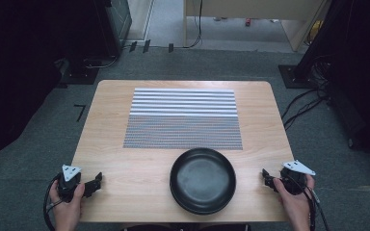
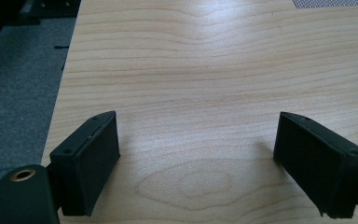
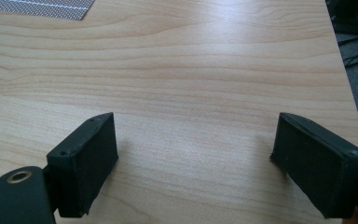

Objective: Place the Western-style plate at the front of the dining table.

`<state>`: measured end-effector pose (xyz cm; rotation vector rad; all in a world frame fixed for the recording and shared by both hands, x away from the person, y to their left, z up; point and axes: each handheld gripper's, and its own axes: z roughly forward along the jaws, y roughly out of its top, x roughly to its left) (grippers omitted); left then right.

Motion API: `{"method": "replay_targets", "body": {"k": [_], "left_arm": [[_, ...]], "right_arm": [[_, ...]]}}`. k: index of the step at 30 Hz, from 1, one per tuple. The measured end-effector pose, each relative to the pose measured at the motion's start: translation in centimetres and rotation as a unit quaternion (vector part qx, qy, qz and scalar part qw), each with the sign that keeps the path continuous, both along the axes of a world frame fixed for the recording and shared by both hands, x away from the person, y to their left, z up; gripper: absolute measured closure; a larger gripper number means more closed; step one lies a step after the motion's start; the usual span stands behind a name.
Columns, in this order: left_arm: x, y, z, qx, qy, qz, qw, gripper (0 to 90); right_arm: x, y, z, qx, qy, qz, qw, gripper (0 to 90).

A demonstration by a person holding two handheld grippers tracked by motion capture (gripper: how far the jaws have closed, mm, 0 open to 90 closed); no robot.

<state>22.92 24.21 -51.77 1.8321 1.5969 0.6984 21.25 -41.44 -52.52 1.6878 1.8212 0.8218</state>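
A black round plate (image 1: 202, 179) sits on the wooden table (image 1: 111, 120) near its front edge, in the middle. A striped grey and white mat (image 1: 183, 118) lies behind it. My left gripper (image 1: 98, 181) rests at the front left corner of the table, held in a hand, well left of the plate. In the left gripper view its jaws stand wide apart (image 2: 196, 140) over bare wood. My right gripper (image 1: 266, 176) rests at the front right, just right of the plate. Its own view shows it open (image 3: 193, 140) with nothing between the jaws.
Grey carpet surrounds the table. Cables (image 1: 303, 106) run over the floor at the right, beside a dark stand base (image 1: 294, 74). Dark equipment (image 1: 111, 24) stands at the back left. The table's right edge (image 3: 349, 93) is close to my right gripper.
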Motion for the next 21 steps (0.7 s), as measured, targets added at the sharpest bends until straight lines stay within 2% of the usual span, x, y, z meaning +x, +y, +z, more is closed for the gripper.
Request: {"method": "replay_targets", "body": {"k": [5, 7, 8, 9, 12, 15, 21], "left_arm": [[0.1, -0.1, 0.1, 0.001, 0.006, 0.003, 1.0, 14.0], [0.2, -0.2, 0.3, -0.01, 0.008, 0.012, 0.9998, 13.9], [0.2, -0.3, 0.4, -0.019, 0.007, 0.011, 0.9997, 13.9], [0.2, -0.6, 0.7, -0.034, 0.003, 0.007, 0.9994, 13.9], [0.2, -1.2, 0.9, -0.039, -0.002, 0.003, 0.9992, 13.9], [0.2, -2.0, 1.3, -0.041, -0.009, -0.004, 0.9991, 13.9], [0.0, -3.6, 2.0, -0.051, -0.02, -0.02, 0.9983, 13.9]], "right_arm": [[-0.1, 0.0, 0.0, 0.002, -0.003, -0.019, 0.9998, 13.7], [-0.3, -0.1, 0.4, 0.01, -0.017, -0.025, 0.9995, 13.8], [-0.3, -0.1, 0.4, 0.01, -0.017, -0.025, 0.9995, 13.8], [-0.4, -0.2, 0.7, 0.011, -0.027, -0.03, 0.9991, 14.0], [-0.5, -0.1, 1.0, 0.014, -0.033, -0.036, 0.9987, 14.0], [-0.7, 0.1, 1.5, 0.03, -0.042, -0.041, 0.9978, 14.0], [-0.9, 0.7, 2.1, 0.041, -0.053, -0.039, 0.997, 14.1]]}}
